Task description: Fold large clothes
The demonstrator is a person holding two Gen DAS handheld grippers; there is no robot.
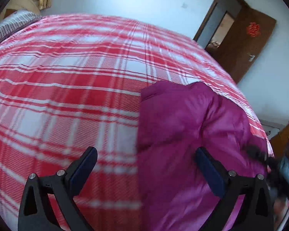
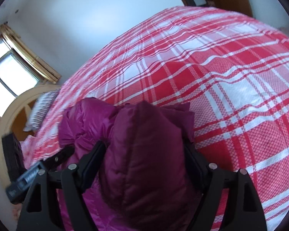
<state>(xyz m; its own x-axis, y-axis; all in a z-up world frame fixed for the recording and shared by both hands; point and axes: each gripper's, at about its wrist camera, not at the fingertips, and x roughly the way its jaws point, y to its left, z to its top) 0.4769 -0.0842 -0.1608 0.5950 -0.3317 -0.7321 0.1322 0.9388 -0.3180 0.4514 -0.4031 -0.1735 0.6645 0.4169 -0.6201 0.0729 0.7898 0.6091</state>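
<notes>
Left wrist view first: the bed (image 1: 67, 77) fills most of it, covered in a red-and-white plaid woven sheet, slightly blurred. The puffy magenta quilted jacket (image 1: 192, 134) lies on the bed's right side, near its edge. The left gripper (image 1: 146, 169) hangs over the jacket's left edge with its fingers (image 1: 210, 171) spread wide, nothing clamped between them. At the bed's far left corner sits a black-and-white striped pillow (image 1: 13, 23). Beyond the bed, pale walls and a dark brown wooden door (image 1: 246, 44) standing open, with a red paper decoration (image 1: 253, 29) on it; too small to read.

Right wrist view: same bed (image 2: 221, 77), and the jacket (image 2: 144, 154) sits at its near left part. The right gripper (image 2: 144, 154) has its fingers (image 2: 92, 157) set wide around a thick bunched fold of the jacket, pressing it from both sides. Left of the bed there's a window with gold curtains (image 2: 30, 57) and a pale curved wooden headboard (image 2: 15, 107).
</notes>
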